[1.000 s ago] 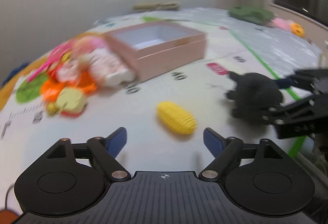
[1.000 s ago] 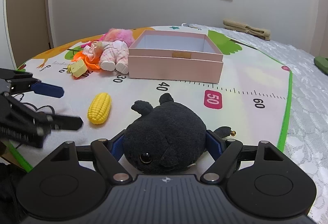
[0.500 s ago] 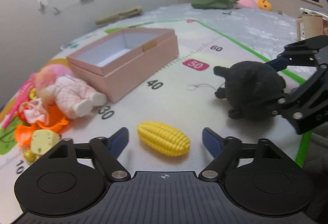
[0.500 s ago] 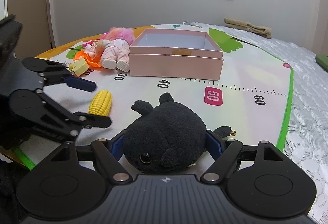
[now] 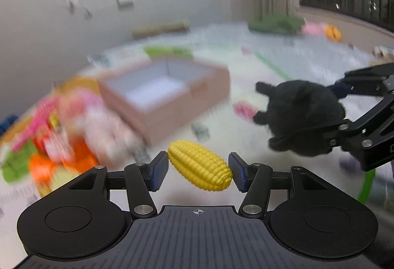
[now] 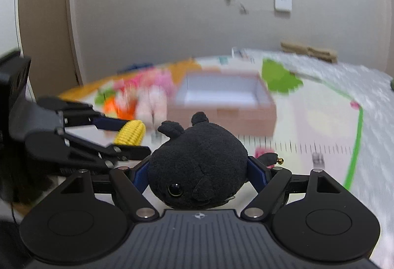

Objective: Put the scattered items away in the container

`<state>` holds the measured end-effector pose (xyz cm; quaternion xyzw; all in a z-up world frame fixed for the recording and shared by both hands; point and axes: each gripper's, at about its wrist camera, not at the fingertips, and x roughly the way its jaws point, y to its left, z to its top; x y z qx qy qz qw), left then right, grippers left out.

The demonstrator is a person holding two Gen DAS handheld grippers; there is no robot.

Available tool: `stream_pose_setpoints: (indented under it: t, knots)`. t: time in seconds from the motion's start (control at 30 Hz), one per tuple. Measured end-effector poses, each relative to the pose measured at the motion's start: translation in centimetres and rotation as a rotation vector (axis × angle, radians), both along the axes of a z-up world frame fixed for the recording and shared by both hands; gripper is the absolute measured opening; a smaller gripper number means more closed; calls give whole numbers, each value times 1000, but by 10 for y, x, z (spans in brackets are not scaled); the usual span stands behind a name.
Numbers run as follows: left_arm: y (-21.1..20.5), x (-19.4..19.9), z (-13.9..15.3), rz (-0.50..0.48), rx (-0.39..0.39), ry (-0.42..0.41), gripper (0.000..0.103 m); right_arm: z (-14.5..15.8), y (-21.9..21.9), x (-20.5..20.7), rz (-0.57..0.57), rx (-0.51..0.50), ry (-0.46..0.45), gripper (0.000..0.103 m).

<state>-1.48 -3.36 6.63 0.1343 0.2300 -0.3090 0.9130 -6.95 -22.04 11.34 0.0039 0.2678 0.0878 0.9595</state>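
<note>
Holding two toys at once: your grippers sit side by side above the printed play mat (image 6: 317, 121), which has ruler numbers and a green border. Background is motion-blurred in both views.

Pink open box (image 5: 167, 91) sits on the mat ahead of both grippers, inside looks white and bare as far as the blur lets you tell. To its left, a blurred pile of toys (image 5: 66, 131), pink, orange and green bits, individual items not readable.

Your right gripper (image 6: 198, 170) has its fingers clenched on the black plush animal (image 6: 197, 165), blue pads pressed into both flanks, plush eye facing the camera, ears pointing toward the box. In the left wrist view the same plush (image 5: 303, 121) appears off the mat, well right of the box.

Your left gripper (image 5: 198, 171) has its fingers grasping the yellow toy corn (image 5: 200, 165), each blue pad against one end, cob tilted down to the right. From the right wrist view the corn (image 6: 130, 132) shows between the left fingers, just left of the plush, short of the box.
</note>
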Motion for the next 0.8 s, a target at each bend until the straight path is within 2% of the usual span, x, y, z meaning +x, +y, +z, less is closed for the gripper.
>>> stream_pose_setpoints:
  t: [0.1, 0.2, 0.3, 0.37, 0.4, 0.47, 0.57, 0.7, 0.8]
  knots:
    - [-13, 31, 21, 35, -30, -63, 59, 31, -15, 45, -14, 81, -29, 79]
    - [-27, 69, 32, 76, -38, -111, 59, 55, -28, 110, -56, 131, -38, 79]
    - [-36, 106, 35, 99, -61, -129, 60, 65, -37, 166, -91, 145, -30, 80]
    - [-37, 127, 32, 98, -90, -118, 75, 63, -42, 196, -75, 176, -19, 86]
    - [-36, 137, 30, 94, -108, -108, 87, 60, -44, 206, -69, 200, -21, 93]
    - [-27, 148, 25, 93, -136, -83, 89, 55, -46, 216, -75, 213, -38, 97]
    - [-5, 149, 22, 128, -133, -73, 90, 49, -46, 226, -87, 207, -68, 96]
    - [46, 138, 12, 208, -134, -29, 94, 45, -30, 223, -71, 124, -123, 96]
    - [87, 130, 1, 286, -112, -27, 94, 46, -10, 222, -31, 66, -139, 96]
